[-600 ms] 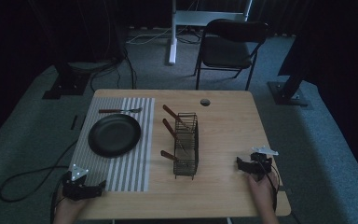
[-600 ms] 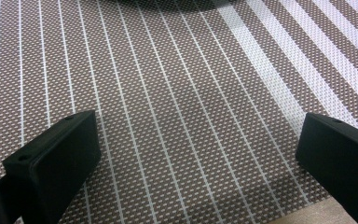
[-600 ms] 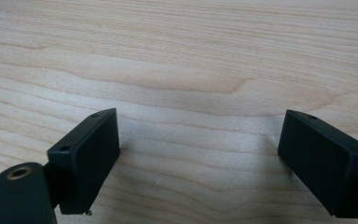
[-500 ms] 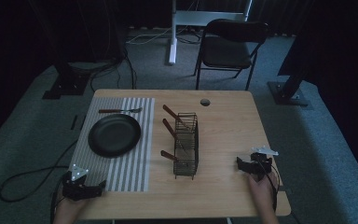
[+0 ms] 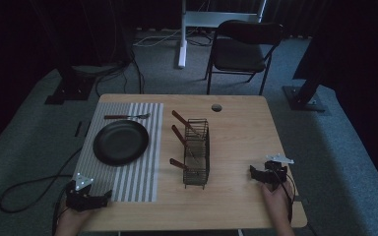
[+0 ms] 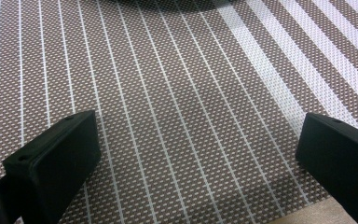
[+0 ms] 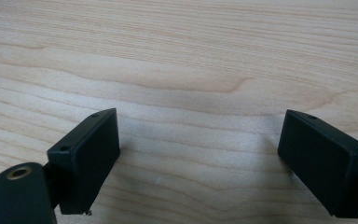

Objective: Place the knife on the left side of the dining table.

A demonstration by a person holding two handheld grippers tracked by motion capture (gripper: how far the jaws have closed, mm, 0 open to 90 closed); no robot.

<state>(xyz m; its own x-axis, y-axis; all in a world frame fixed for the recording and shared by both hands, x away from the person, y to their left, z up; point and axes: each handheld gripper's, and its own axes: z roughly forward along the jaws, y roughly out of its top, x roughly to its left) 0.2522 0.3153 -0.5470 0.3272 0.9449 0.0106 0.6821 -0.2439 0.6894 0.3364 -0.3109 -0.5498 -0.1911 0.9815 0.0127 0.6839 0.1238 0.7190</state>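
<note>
Hidden or unclear: the working ends of the three brown-handled utensils (image 5: 179,165) are sunk in the wire caddy (image 5: 197,153) and cannot be told; the person's forearms are cut off at the bottom edge of the high view; the room beyond the table (image 5: 236,132) is too dark to be read.
Left gripper (image 5: 97,199): seen at the table's 7 o'clock corner, held in a hand (image 5: 71,223), its jaws spread wide and empty. In the left gripper view the striped placemat (image 6: 177,102) is seen between the jaws, with a sliver of wood at 5 o'clock.
Placemat contents: a dark round plate (image 5: 121,142) is set at its middle; a fork (image 5: 126,117) with a brown handle is laid at the plate's 12 o'clock.
Caddy: stood near the table's centre, well apart from both grippers; handles are tilted toward 10 o'clock.
Right gripper (image 5: 254,173): seen at the table's 4 o'clock, held in a hand (image 5: 277,201), jaws wide apart with nothing between them. In the right gripper view bare wood is seen between the jaws.
Chair (image 5: 241,49): stood beyond the table at 12 o'clock.
</note>
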